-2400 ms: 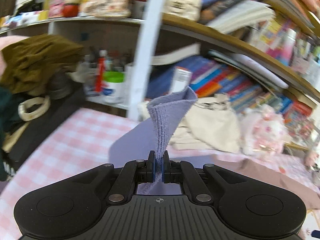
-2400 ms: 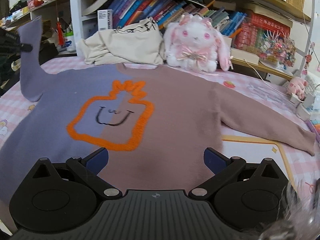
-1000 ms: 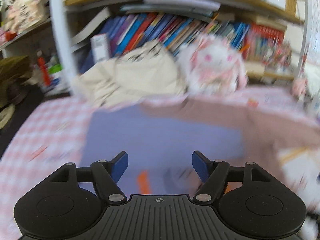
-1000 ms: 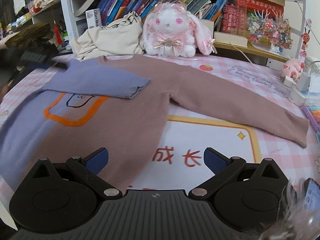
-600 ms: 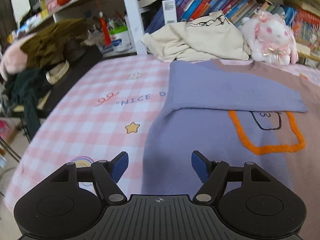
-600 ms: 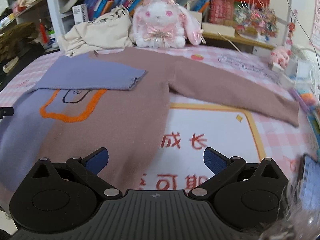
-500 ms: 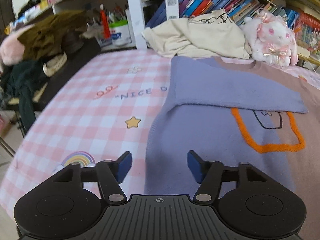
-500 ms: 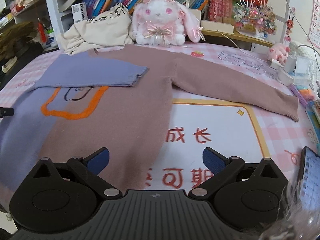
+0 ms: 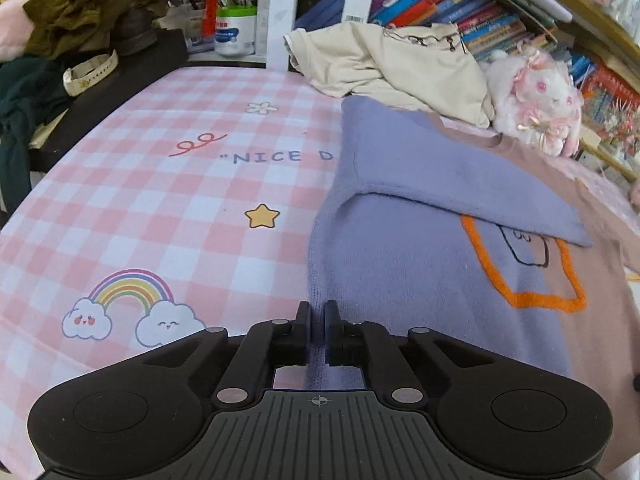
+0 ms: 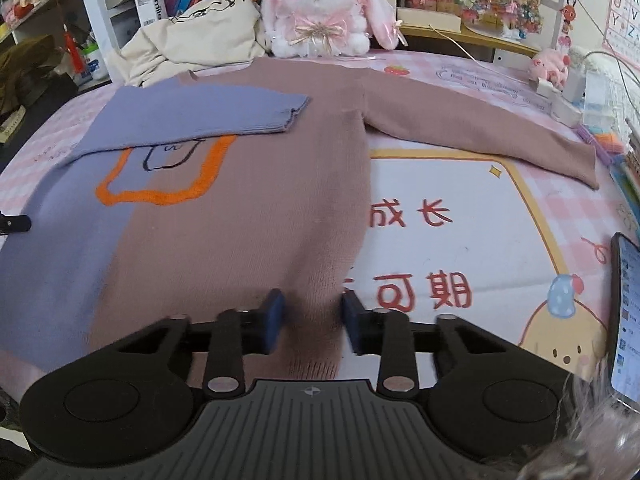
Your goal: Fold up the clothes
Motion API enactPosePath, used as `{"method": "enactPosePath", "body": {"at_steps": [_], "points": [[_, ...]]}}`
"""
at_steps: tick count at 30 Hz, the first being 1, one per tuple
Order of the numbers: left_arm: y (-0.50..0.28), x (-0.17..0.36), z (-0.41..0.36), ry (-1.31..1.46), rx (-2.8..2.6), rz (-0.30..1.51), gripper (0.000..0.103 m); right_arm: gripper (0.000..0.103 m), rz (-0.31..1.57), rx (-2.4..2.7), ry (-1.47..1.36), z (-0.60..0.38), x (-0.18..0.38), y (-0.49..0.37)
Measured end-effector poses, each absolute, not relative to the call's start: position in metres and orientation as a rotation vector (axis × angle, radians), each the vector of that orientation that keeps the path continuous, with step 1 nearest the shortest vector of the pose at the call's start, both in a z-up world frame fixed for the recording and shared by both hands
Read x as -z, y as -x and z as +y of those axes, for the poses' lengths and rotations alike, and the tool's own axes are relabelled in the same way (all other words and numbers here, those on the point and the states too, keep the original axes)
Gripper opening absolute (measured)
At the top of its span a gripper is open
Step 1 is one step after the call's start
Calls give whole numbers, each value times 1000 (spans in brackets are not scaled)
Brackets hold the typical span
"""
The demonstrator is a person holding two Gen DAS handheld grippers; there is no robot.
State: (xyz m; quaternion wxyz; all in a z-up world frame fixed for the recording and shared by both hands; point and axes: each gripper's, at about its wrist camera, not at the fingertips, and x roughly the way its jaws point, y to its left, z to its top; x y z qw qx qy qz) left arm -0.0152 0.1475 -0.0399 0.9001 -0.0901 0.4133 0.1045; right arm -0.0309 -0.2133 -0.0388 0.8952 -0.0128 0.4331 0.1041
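Observation:
A sweater, half purple (image 9: 400, 280) and half brown (image 10: 248, 208) with an orange-outlined face, lies flat on the pink checked tablecloth (image 9: 160, 200). Its purple sleeve (image 10: 192, 112) is folded across the chest. The brown sleeve (image 10: 480, 128) stretches out to the right. My left gripper (image 9: 316, 320) is shut on the sweater's purple side edge near the hem. My right gripper (image 10: 312, 320) sits low at the brown hem, its jaws half closed with the fabric between them and a gap still showing.
A cream garment (image 9: 392, 60) and a plush rabbit (image 10: 320, 12) sit behind the sweater against the bookshelves. A phone (image 10: 626, 312) lies at the right edge. Dark clothes (image 9: 80, 4) are piled at the far left. Small items (image 10: 560, 92) crowd the back right.
The left jaws, open half a second ago, have closed on the purple edge. The right jaws have narrowed around the brown hem, and that gripper has dropped closer to the fabric.

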Motion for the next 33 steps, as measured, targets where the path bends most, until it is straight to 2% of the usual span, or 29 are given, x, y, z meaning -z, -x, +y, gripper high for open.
{"method": "enactPosePath", "body": {"at_steps": [4,18,20,22,23,24,25,26,28,32,33], "points": [[18,41,156,218,-193,847,5,19,903,-232,12,-206,39,29],[19,40,162,201,-172,848,6,19,888,-238,28,-195,41,29],[20,37,161,194,-184,849,11,21,888,-232,30,-194,40,29],[20,34,159,186,-197,850,14,30,886,-215,26,-195,37,30],[21,32,158,182,-203,849,20,36,872,-201,27,-196,34,32],[23,27,155,170,-207,835,25,50,849,-187,29,-197,30,34],[25,22,152,156,-211,820,39,58,826,-173,32,-198,25,37],[27,16,147,133,-214,799,62,69,805,-159,34,-199,21,39],[30,5,137,85,-221,754,87,80,774,-133,33,-202,14,42],[30,-12,112,16,-196,713,96,84,714,-121,36,-204,4,49],[29,-13,106,15,-173,716,97,88,692,-132,44,-203,2,53]]}}
